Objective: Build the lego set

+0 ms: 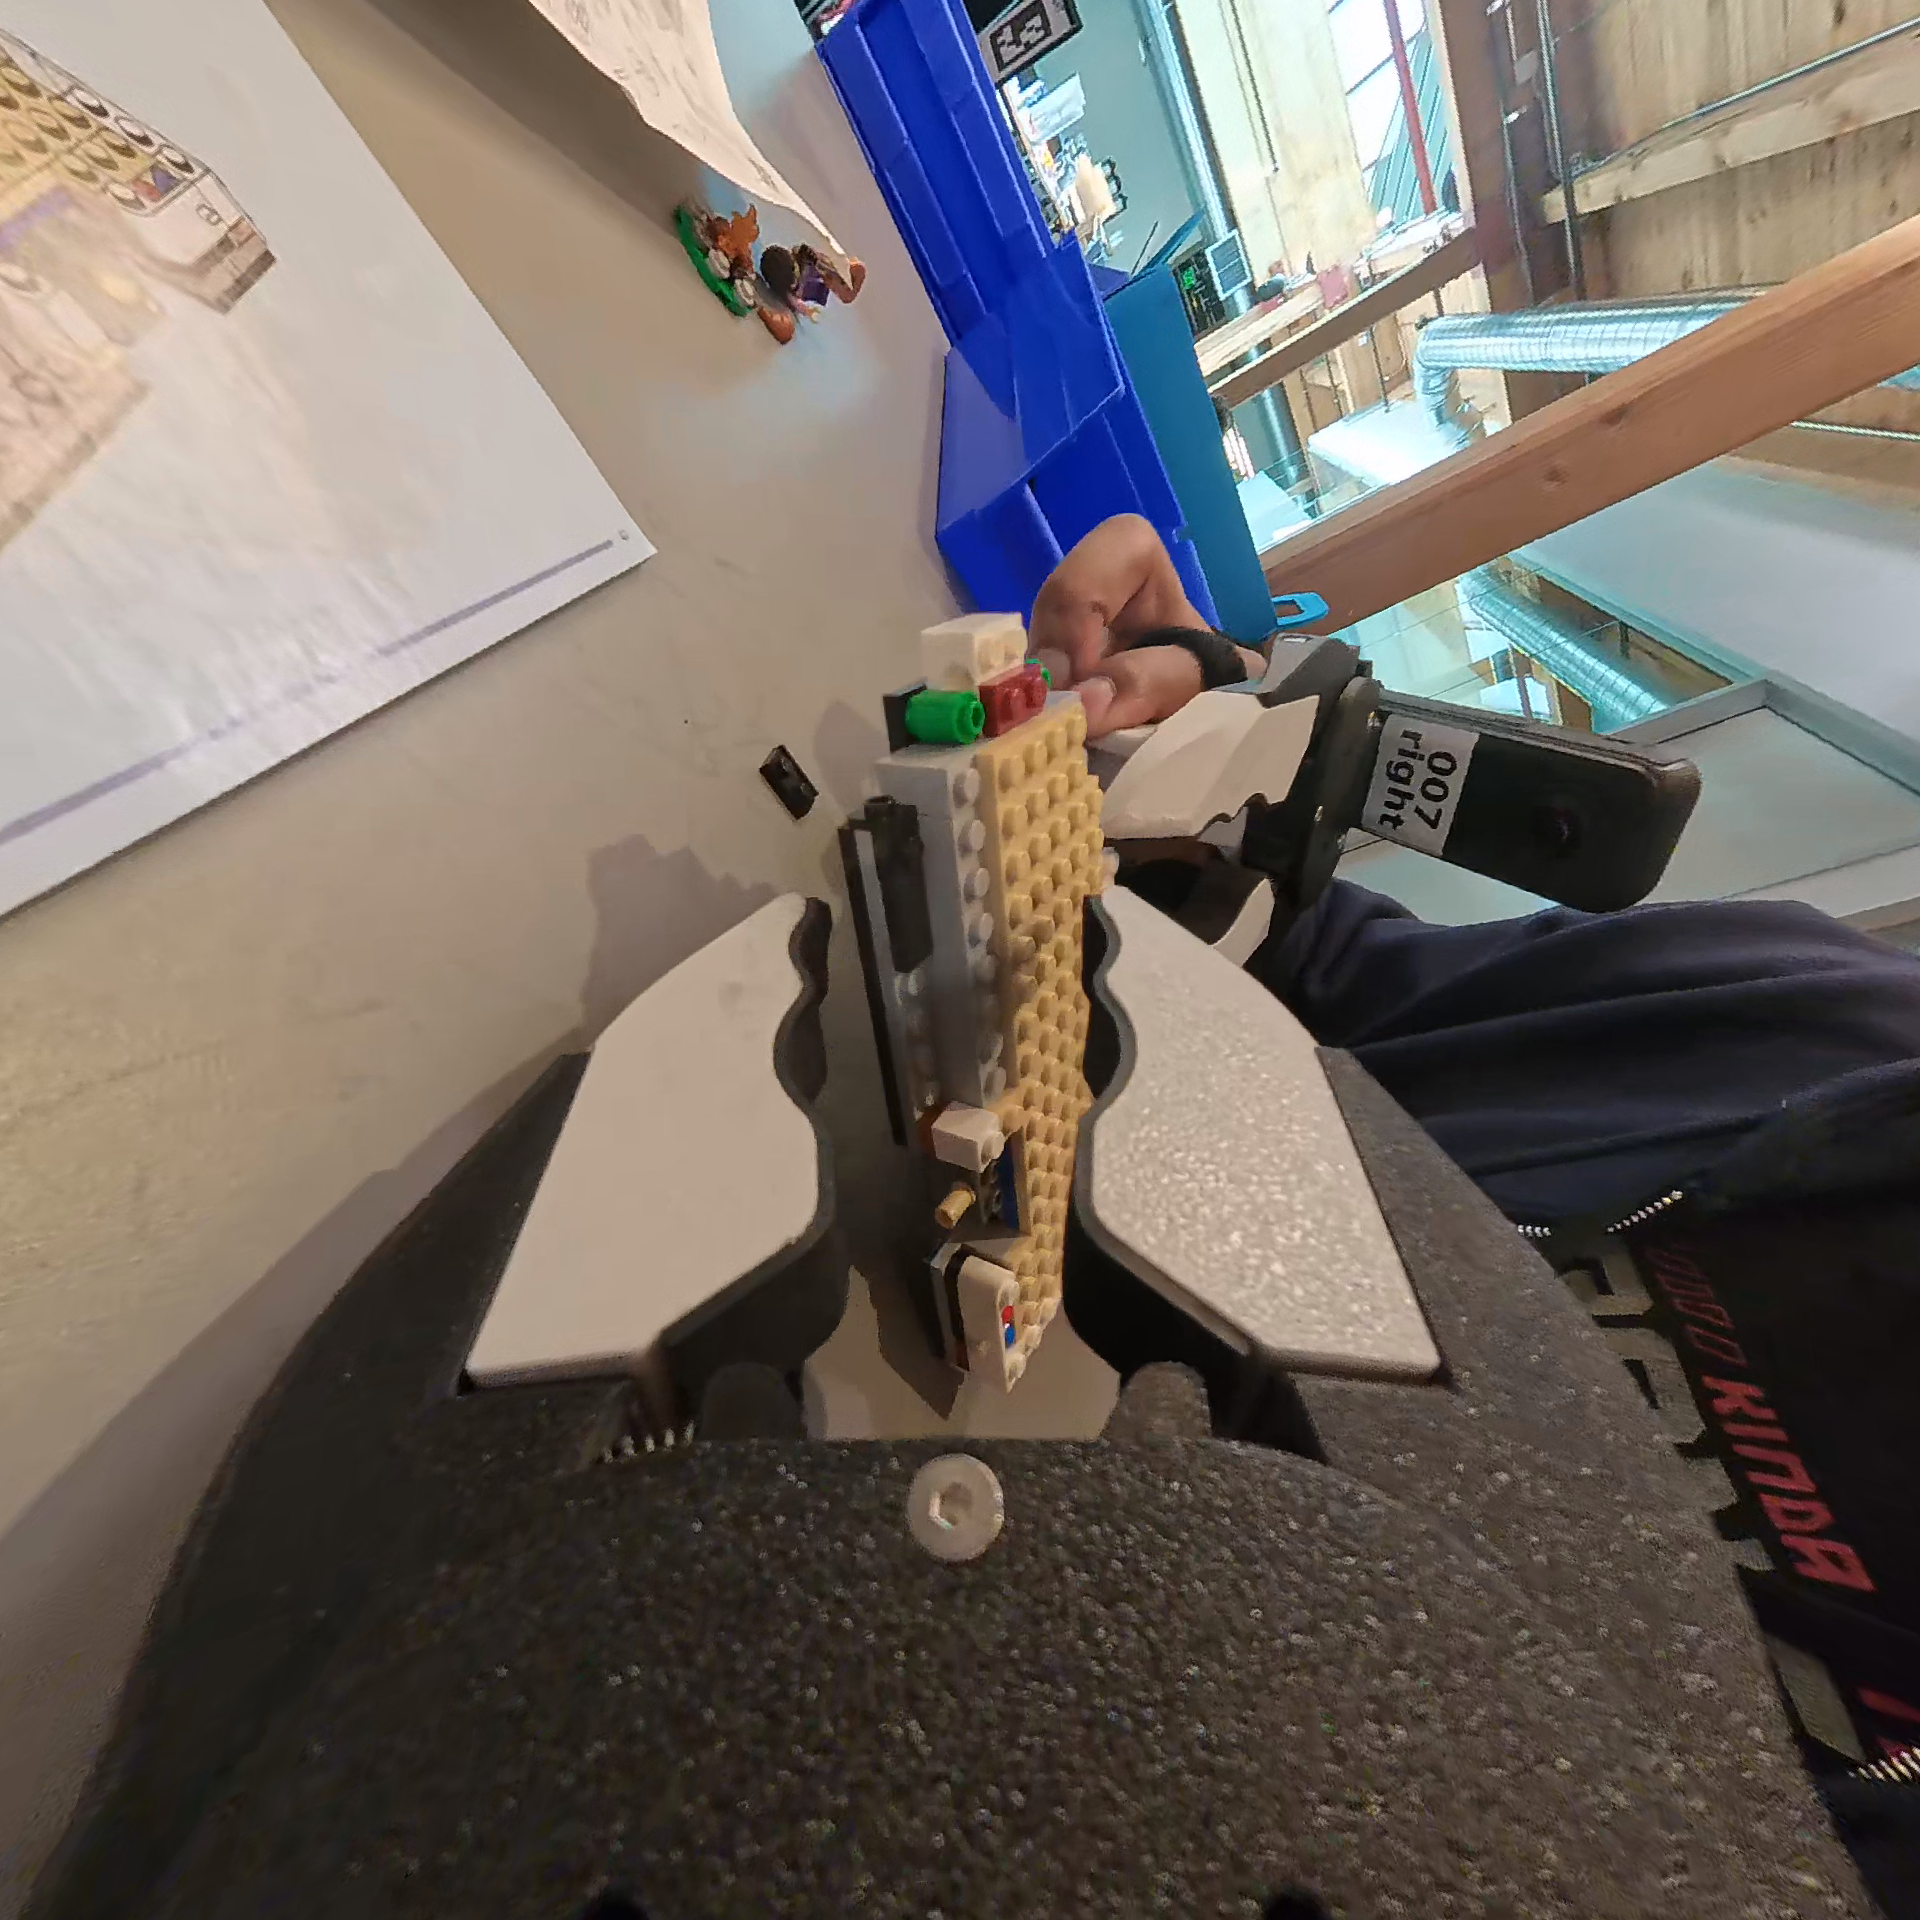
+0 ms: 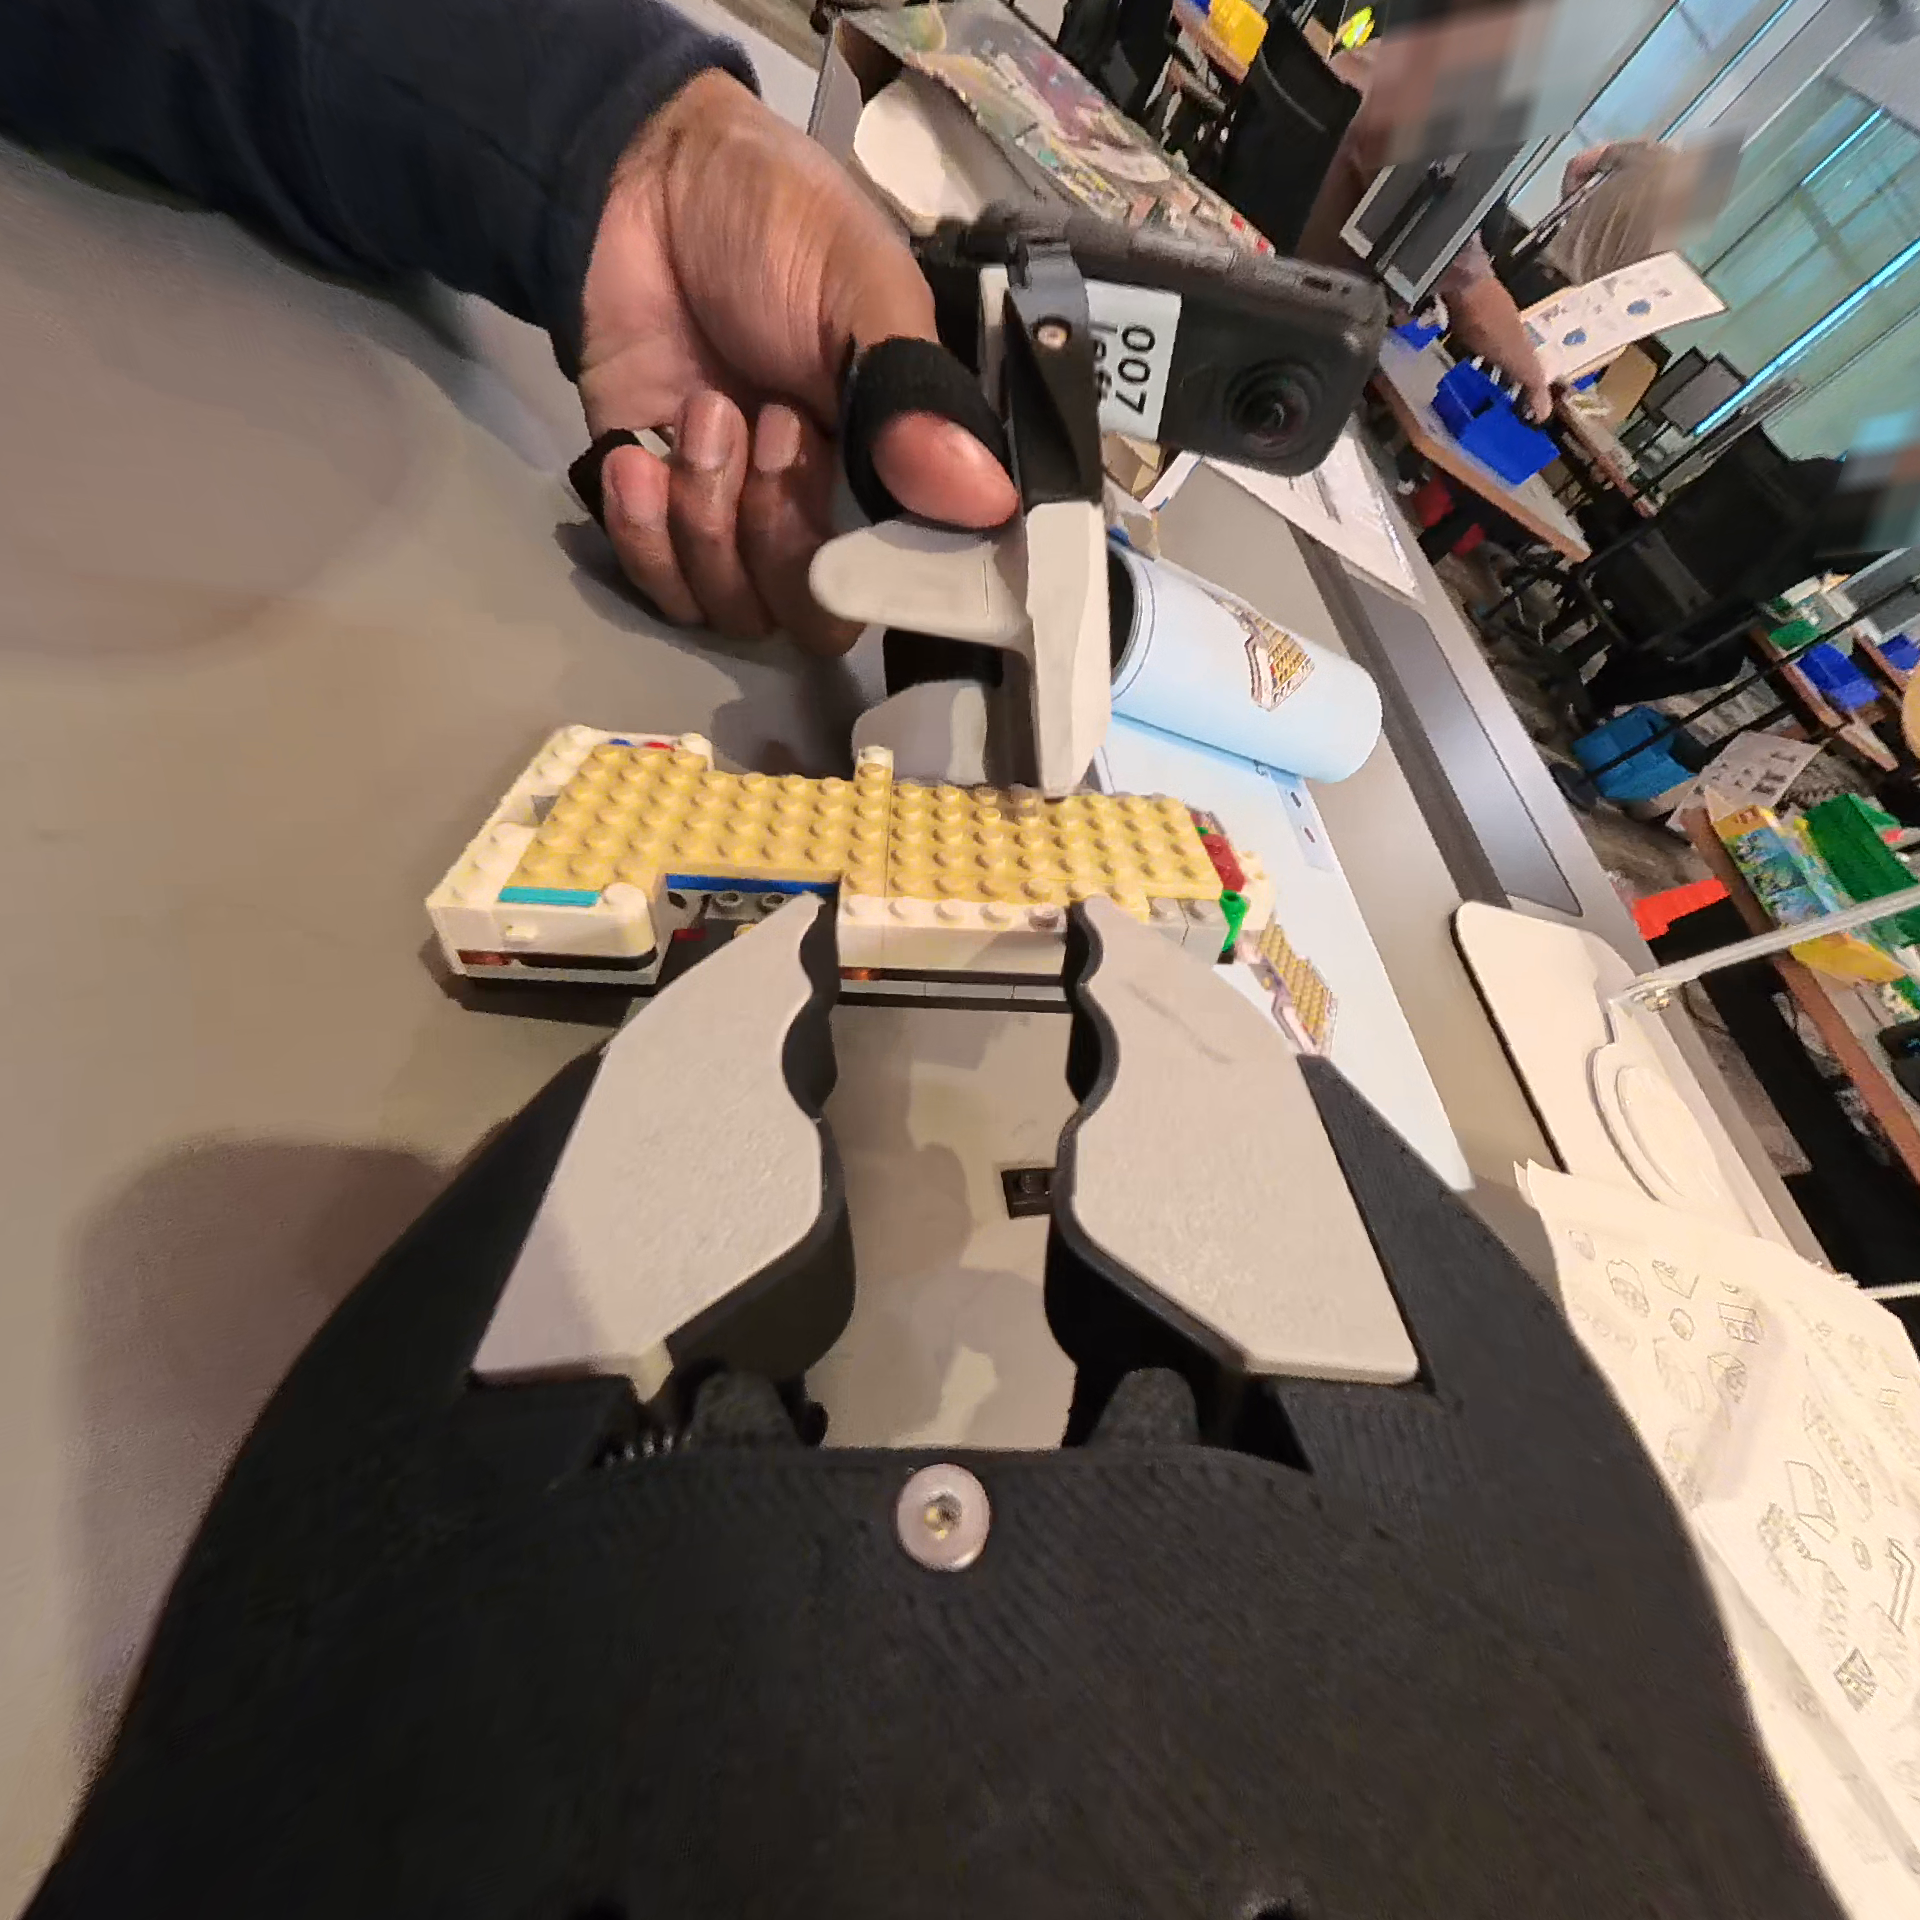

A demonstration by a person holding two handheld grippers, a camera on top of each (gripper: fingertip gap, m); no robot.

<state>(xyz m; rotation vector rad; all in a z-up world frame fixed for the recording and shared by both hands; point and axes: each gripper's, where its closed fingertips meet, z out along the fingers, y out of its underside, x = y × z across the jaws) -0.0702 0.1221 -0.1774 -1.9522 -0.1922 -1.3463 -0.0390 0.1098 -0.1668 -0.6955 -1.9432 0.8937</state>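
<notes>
A brick vehicle base (image 2: 831, 831) with a tan studded top, white sides and a black underside lies on the grey table (image 2: 208, 727). It has green and red pieces at one end. My left gripper (image 1: 951, 935) straddles it lengthwise. One finger (image 1: 1195, 1091) lies against the tan plate (image 1: 1039, 883), and a thin gap shows between the other pad (image 1: 800, 997) and the model's black edge. In the right wrist view that finger (image 2: 1060, 665) rests on the tan top. My right gripper (image 2: 951, 925) is open and empty, its tips at the model's near side.
Blue bins (image 1: 997, 312) and small figures (image 1: 769, 260) stand at the table's far side. A small black piece (image 1: 788, 779) lies loose by the model. Instruction sheets (image 2: 1766, 1455), a light blue rolled booklet (image 2: 1247, 665) and a white board (image 2: 1558, 1018) lie to the right. The grippers' ends are close to 4 cm from one another. The small black piece (image 1: 788, 779) lies around 7 cm away from my left fingertips.
</notes>
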